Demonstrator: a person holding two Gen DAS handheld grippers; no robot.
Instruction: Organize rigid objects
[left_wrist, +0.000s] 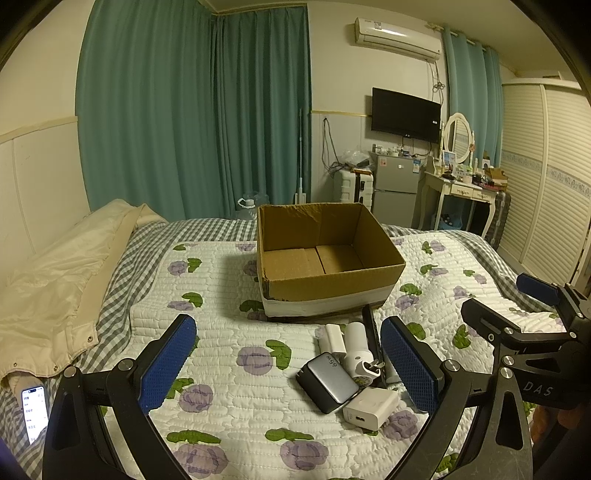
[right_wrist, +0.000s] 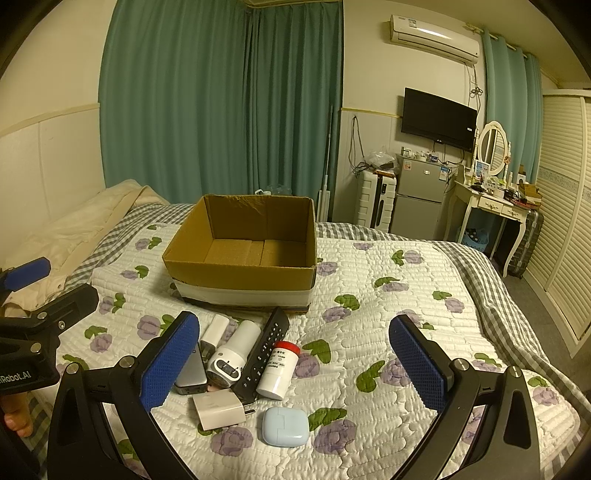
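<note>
An open, empty cardboard box (left_wrist: 328, 291) (right_wrist: 236, 277) stands on the quilted bed. In front of it lies a cluster of small items: a grey 65W charger (left_wrist: 328, 382) (right_wrist: 190, 373), a white plug adapter (left_wrist: 371, 408) (right_wrist: 218, 408), a white cylinder device (left_wrist: 356, 349) (right_wrist: 234, 350), a small white block (left_wrist: 334, 338) (right_wrist: 216, 328), a black remote (right_wrist: 266, 354), a red-capped white bottle (right_wrist: 279, 369) and a pale blue case (right_wrist: 285, 426). My left gripper (left_wrist: 288, 369) is open, just above and before the cluster. My right gripper (right_wrist: 293, 369) is open over it too.
A cream jacket (left_wrist: 62, 288) lies on the bed's left side, with a lit phone (left_wrist: 35, 411) beside it. Green curtains, a fridge (right_wrist: 419, 201) and a dressing table (right_wrist: 495, 210) stand beyond the bed. A wardrobe is at the right.
</note>
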